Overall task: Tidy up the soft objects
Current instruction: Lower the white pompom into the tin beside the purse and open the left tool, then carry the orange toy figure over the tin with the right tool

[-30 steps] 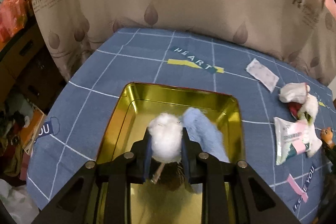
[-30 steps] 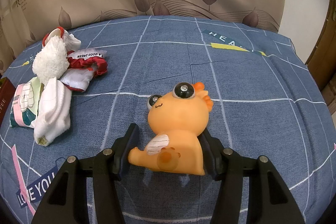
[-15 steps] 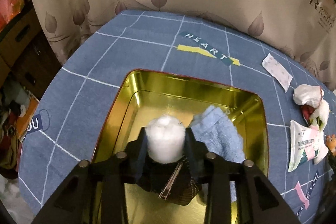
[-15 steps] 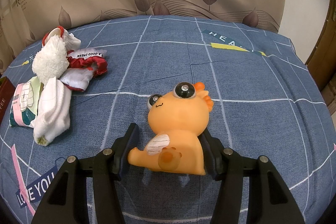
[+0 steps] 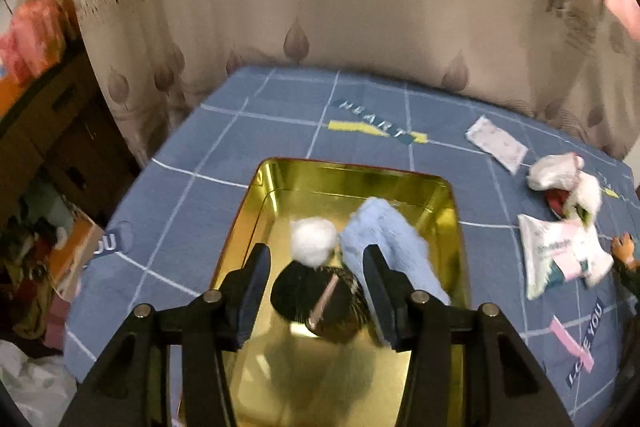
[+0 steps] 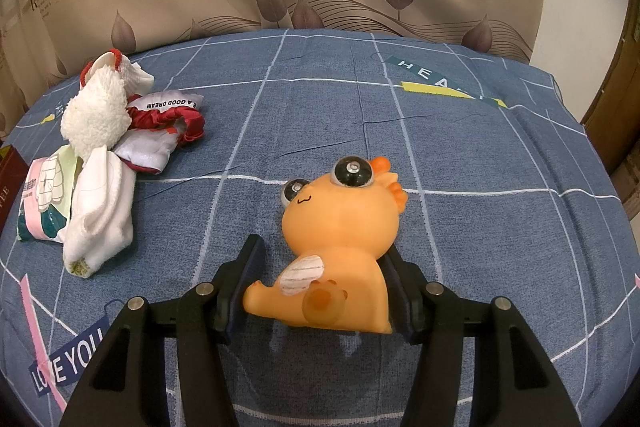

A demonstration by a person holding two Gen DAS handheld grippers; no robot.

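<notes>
In the left wrist view, a gold tin tray sits on the blue tablecloth. Inside it lie a light blue fuzzy cloth and a dark pouch with a white pom-pom and a zipper pull. My left gripper is open above the tray, its jaws spread either side of the pouch and apart from it. In the right wrist view, my right gripper is open around an orange rubber dinosaur toy lying on the cloth.
A pile of soft things lies left of the toy: a white fluffy piece, a red-and-white cloth, a white sock and a tissue packet. A flat sachet lies beyond the tray. Curtains hang behind the table.
My left gripper has opened and let go of the pom-pom pouch, which now lies in the tray, and has drawn back. The right gripper and the toy have not moved.
</notes>
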